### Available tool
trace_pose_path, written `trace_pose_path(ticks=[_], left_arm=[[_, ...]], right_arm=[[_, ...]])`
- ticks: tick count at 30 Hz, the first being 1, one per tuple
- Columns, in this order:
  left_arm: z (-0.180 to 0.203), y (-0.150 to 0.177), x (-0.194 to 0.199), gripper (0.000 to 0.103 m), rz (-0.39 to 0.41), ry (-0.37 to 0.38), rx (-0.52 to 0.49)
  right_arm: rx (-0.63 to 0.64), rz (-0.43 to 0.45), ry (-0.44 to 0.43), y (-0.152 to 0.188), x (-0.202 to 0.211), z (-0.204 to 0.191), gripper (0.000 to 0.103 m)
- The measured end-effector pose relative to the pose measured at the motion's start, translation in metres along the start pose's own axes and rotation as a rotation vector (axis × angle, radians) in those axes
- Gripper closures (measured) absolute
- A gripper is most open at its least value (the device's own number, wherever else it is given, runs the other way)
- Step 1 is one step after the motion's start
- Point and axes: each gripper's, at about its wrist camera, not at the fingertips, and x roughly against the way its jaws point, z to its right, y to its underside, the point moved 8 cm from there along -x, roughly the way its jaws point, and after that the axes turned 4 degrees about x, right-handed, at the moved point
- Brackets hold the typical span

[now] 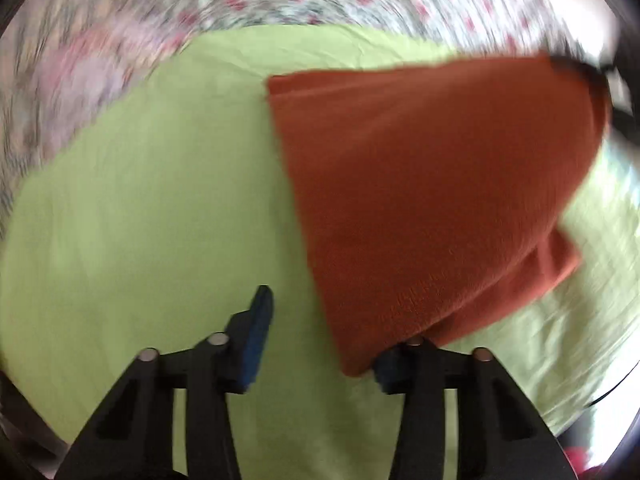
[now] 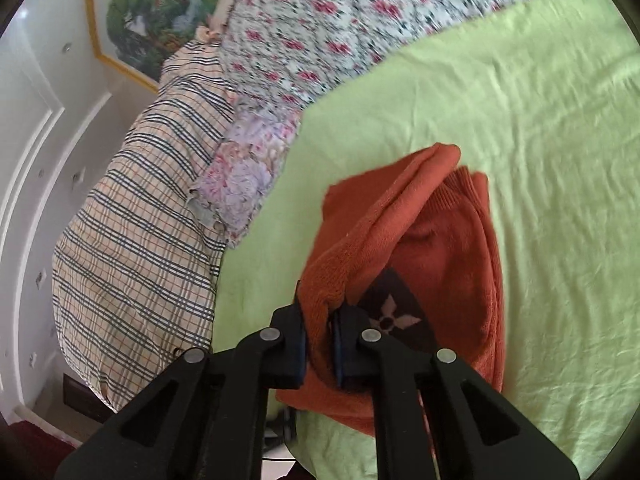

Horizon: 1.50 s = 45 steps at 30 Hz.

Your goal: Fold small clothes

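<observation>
My right claw (image 2: 320,344) is clamped on a bunched edge of the orange sweater (image 2: 436,240), lifting it off the green bed (image 2: 540,120). Soft, floppy knit, so pinch the hems. Left claw (image 1: 320,340) apart, holding nothing, sweater's corner draped over its right finger.

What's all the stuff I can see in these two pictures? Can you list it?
sweater: one, rust orange, on the green sheet, one edge pinched up
green sheet: one, lime, spread over the bed
floral cover: one, white with red flowers, beyond the sheet
plaid cloth: one, beige with dark stripes, bed's left edge
picture: one, yellow frame, on the wall
left gripper: black, blue pads, open, sweater's corner over one finger
right gripper: black, shut on the sweater
</observation>
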Motion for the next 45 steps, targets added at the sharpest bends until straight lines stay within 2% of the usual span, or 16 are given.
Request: trace_pose_path(ticks=[4,7,9,12,15,19,22,24,27,30,32,33,36,39,42,45], left_arm=[[0.006,0.008,0.009,0.089,0.017,0.003,-0.012],[0.014,0.021,-0.001,0.092,-0.029,-0.003,-0.029],[0.016,0.023,-0.003,0.092,-0.036,-0.002,-0.025],[0.016,0.023,-0.003,0.092,-0.041,0.001,-0.030],[0.012,0.019,-0.004,0.091,-0.057,0.021,-0.043],[0.008,0.018,0.015,0.087,-0.071,0.081,-0.102],[0.012,0.015,0.042,0.087,-0.042,0.152,-0.132],[0.018,0.006,0.054,0.083,-0.011,0.200,-0.131],[0.025,-0.011,0.057,0.069,0.033,0.240,-0.112],[0.030,-0.021,0.038,0.069,0.034,0.259,-0.091],[0.033,-0.016,0.019,0.071,-0.021,0.269,-0.079],[0.033,-0.012,0.011,0.072,-0.042,0.257,-0.082],[0.033,-0.002,0.000,0.072,-0.063,0.227,-0.127],[0.034,0.004,-0.004,0.072,-0.064,0.218,-0.147],[0.036,0.002,-0.006,0.072,-0.063,0.209,-0.158],[0.036,0.000,-0.005,0.071,-0.065,0.199,-0.147]], right_arm=[[0.072,0.001,0.082,0.017,0.011,0.006,0.094],[0.058,-0.095,0.254,0.057,-0.001,0.054,0.094],[0.027,-0.137,0.309,0.077,-0.011,0.081,0.094],[-0.032,-0.131,0.285,0.085,-0.017,0.097,0.094],[0.018,-0.170,0.298,0.083,-0.020,0.091,0.092],[0.052,-0.223,0.298,0.080,-0.015,0.081,0.078],[0.027,-0.156,0.260,0.059,-0.002,0.082,0.060],[-0.005,-0.106,0.248,0.038,0.002,0.090,0.058],[-0.030,-0.063,0.253,0.011,-0.010,0.099,0.058],[-0.103,-0.064,0.231,-0.013,-0.038,0.119,0.058],[-0.119,-0.083,0.259,-0.019,-0.057,0.128,0.060],[-0.123,-0.103,0.252,-0.019,-0.065,0.131,0.081],[-0.078,-0.058,0.241,-0.025,-0.055,0.118,0.088],[-0.028,-0.008,0.258,-0.026,-0.041,0.105,0.089],[0.000,-0.063,0.369,-0.015,-0.055,0.126,0.090],[0.002,-0.068,0.397,-0.010,-0.065,0.138,0.089]])
